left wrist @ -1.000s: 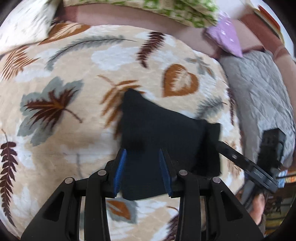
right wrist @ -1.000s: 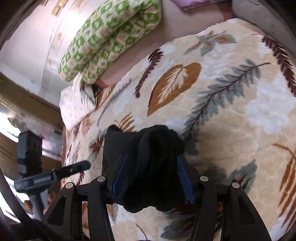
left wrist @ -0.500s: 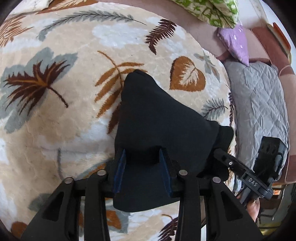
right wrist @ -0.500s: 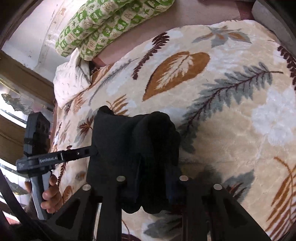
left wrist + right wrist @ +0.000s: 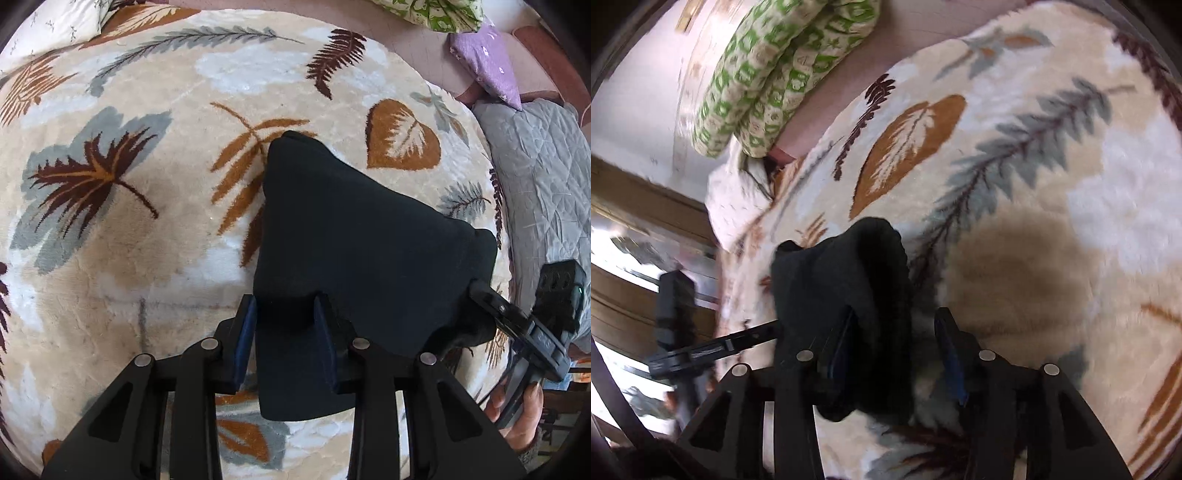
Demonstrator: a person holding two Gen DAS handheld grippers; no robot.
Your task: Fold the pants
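Observation:
The folded black pants lie on a cream leaf-patterned blanket. My left gripper stands with its blue-padded jaws parted, and the near edge of the pants lies between them. My right gripper has its jaws apart, with a bunched black end of the pants lying against the left pad. The right gripper also shows in the left wrist view at the pants' right corner. The left gripper shows in the right wrist view at the far left.
A green patterned quilt lies rolled at the back. A purple pillow and a grey quilted cover lie to the right of the blanket. A white pillow lies at the back left.
The right gripper closed on the bunched pants end, then opened again. The left gripper has stayed parted around the near edge. The pants have shifted closer and spread flatter.

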